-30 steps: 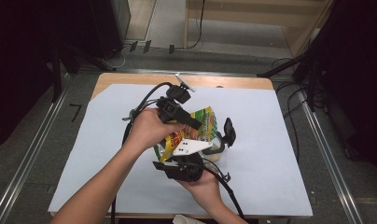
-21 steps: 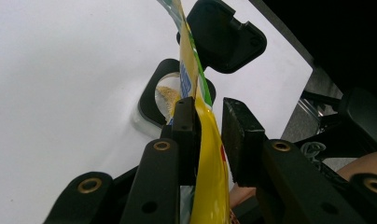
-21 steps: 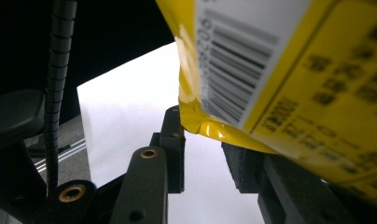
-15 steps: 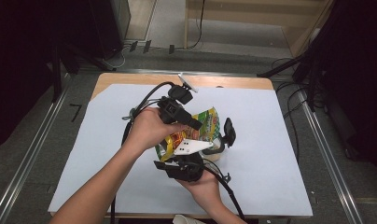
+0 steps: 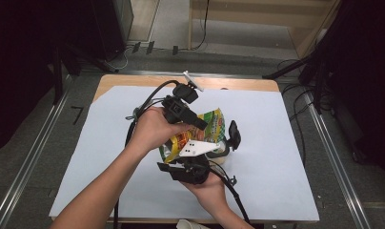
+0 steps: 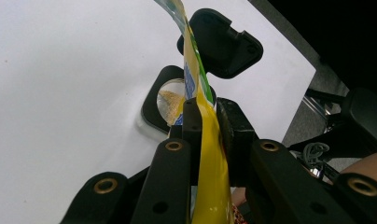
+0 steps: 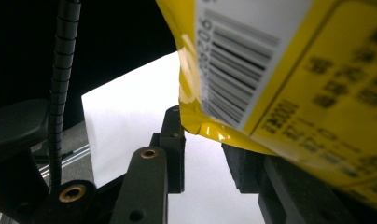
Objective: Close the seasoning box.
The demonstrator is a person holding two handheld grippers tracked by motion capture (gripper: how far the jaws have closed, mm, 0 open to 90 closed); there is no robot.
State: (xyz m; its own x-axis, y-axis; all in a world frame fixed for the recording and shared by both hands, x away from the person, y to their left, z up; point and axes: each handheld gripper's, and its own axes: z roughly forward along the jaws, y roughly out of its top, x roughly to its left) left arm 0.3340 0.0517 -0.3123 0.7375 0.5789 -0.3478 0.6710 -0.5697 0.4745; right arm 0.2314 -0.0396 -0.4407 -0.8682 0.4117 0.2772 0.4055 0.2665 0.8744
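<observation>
snack bag (image 5: 210, 125) | left gripper (image 6: 206, 116) clamped on its edge, just closed | right gripper (image 7: 203, 154) jaws apart beneath

This looks like a recording lab or test studio rather than a home. A wooden table (image 5: 238, 84) stands alone under a white sheet (image 5: 276, 157), with metal rails (image 5: 31, 162) running along the floor past its left and right edges. Loose cables (image 5: 295, 102) trail over grey flooring, and dark equipment stands (image 5: 319, 71) crowd the far corners.
</observation>
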